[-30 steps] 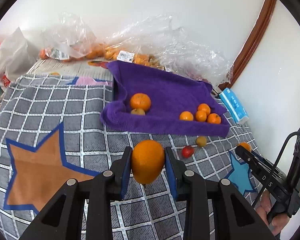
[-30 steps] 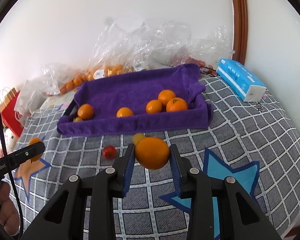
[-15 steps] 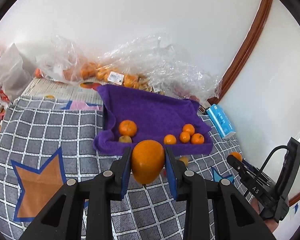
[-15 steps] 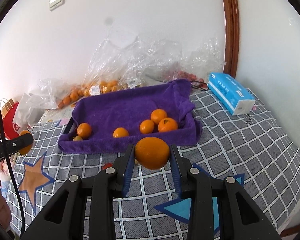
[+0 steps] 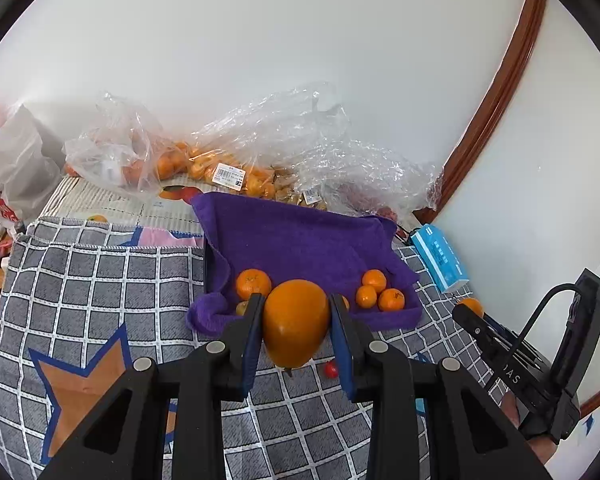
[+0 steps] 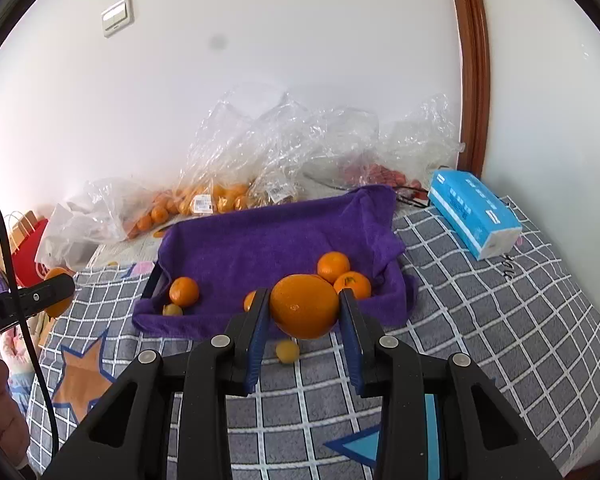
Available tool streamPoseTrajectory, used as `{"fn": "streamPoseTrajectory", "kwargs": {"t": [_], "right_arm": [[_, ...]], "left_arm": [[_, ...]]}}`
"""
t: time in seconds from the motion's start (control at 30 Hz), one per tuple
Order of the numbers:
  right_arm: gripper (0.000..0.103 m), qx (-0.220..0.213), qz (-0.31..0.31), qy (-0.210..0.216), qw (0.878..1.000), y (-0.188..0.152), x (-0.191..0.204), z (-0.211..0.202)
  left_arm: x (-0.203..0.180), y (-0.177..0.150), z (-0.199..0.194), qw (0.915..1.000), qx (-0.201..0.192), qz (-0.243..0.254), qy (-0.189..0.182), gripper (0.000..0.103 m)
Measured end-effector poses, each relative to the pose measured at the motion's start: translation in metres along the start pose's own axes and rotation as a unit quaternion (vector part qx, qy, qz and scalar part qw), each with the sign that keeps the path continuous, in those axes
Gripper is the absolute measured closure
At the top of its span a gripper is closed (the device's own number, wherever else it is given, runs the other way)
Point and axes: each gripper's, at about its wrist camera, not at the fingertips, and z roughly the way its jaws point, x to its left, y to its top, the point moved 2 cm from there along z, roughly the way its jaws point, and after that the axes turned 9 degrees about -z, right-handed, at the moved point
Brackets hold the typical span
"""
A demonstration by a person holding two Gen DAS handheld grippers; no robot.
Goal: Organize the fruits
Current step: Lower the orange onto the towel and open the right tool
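- Oranges first: the left gripper (image 5: 296, 322) is clamped on a tall, egg-shaped orange (image 5: 295, 322), and the right gripper (image 6: 304, 312) pinches a rounder orange (image 6: 304, 311).
- Below the fingers, a small red fruit (image 5: 331, 369) and a yellow fruit (image 6: 287, 351) lie loose on the checked cloth (image 6: 480, 344).
- Just beyond, the purple towel-lined tray (image 6: 268, 240) holds several small oranges (image 6: 184, 291).
- Risk, as I judge it: either round fruit could slip from its narrow pads, or roll off the tray's soft front edge on release.
- Farthest, crumpled plastic bags (image 5: 260, 152) blur their contents; the held fruit hides part of the tray.
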Motion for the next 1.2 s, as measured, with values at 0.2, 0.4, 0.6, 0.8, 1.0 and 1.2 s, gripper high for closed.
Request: {"fn": "streamPoseTrajectory", "kwargs": {"t": [0.2, 0.4, 0.6, 0.8, 1.0, 1.2], "right_arm": [[0.069, -0.001, -0.004, -0.002, 1.000, 0.011, 0.000, 0.010], [0.069, 0.000, -0.009, 0.001, 1.000, 0.023, -0.002, 0.023], [0.069, -0.007, -0.015, 0.001, 1.000, 0.034, -0.003, 0.036], [0.069, -0.008, -0.018, -0.002, 1.000, 0.044, -0.007, 0.053], [0.069, -0.004, -0.015, -0.004, 1.000, 0.050, -0.014, 0.077], [0.069, 0.005, -0.006, 0.002, 1.000, 0.053, -0.019, 0.102]], "left_arm": [[-0.001, 0.013, 0.009, 1.0000, -0.002, -0.001, 0.003, 0.073], [-0.003, 0.027, 0.019, 1.0000, -0.003, -0.002, 0.000, 0.073], [-0.005, 0.037, 0.032, 1.0000, -0.002, -0.001, 0.004, 0.073], [-0.004, 0.047, 0.050, 1.0000, 0.003, -0.001, 0.009, 0.073], [0.001, 0.057, 0.069, 0.9998, 0.008, -0.001, 0.018, 0.073], [0.008, 0.066, 0.093, 0.9994, 0.021, -0.009, 0.024, 0.073]]}}
